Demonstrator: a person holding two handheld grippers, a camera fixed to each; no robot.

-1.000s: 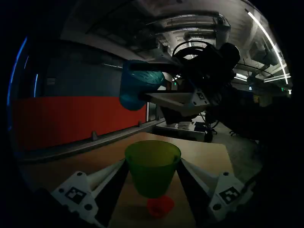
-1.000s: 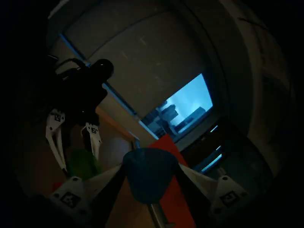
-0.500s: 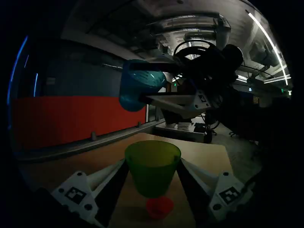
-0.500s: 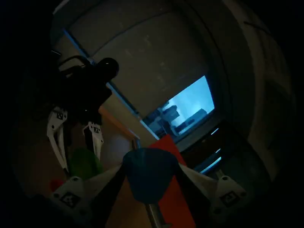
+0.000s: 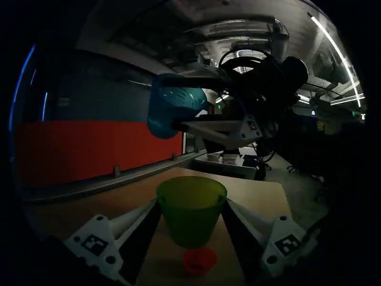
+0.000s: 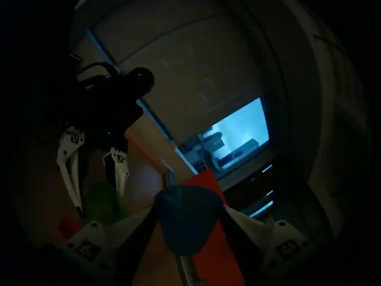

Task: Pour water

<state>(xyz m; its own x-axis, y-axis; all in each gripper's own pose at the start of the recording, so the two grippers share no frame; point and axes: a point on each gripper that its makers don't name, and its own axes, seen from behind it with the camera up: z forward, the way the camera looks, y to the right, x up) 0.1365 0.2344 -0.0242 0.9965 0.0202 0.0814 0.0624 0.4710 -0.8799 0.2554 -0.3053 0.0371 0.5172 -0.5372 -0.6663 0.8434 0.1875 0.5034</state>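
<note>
Nudged slightly leftward, right tool (image 6: 188, 212) holds blue cup (image 5: 174, 105) sideways (above green cup (image 5: 191, 209)).

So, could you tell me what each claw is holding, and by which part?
Left claw: green cup, gripped across its side walls. Right claw: blue cup, also across its sides.

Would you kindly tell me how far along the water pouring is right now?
Done: left tool grips the green cup, right tool grips the blue cup. In hand: blue cup is raised and tilted beyond the green one. Remaining: no stream is visible, so the pour seems outstanding.
</note>
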